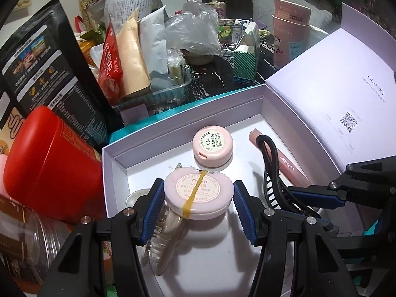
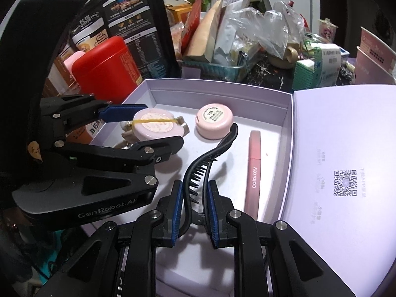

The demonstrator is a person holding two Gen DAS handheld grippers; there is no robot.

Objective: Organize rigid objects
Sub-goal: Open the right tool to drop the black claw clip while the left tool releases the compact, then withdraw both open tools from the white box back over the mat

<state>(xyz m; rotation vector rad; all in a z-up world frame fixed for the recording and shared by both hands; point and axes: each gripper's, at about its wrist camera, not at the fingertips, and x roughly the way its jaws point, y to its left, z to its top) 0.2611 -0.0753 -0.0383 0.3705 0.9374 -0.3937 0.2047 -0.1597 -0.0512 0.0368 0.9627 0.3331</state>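
In the left wrist view, my left gripper (image 1: 198,205) has its jaws about a third open, with the round pale-pink plastic compact bound by a yellow rubber band (image 1: 199,195) between them. The left blue pad seems to touch its rim, but at the right pad I see a thin gap, so I cannot say surely that it is clamped. It hangs over the floor of the open white cardboard box (image 1: 138,146), and a translucent beige hair claw (image 1: 163,232) is tied under it. I judge this bundle light, hard and smooth, so it may slip; the flat rim at three and nine o'clock is the best place to hold. At twelve o'clock lies a smaller pink round compact (image 1: 212,148), and at two o'clock a long pink lip-gloss tube (image 1: 282,160). In the right wrist view, my right gripper (image 2: 195,205) is nearly closed on the black plastic hair claw (image 2: 210,158), pinching its hinge end; it looks stiff and light, but its teeth are thin. Only this view shows that grip clearly, and it shows the left gripper from the side, at ten o'clock.
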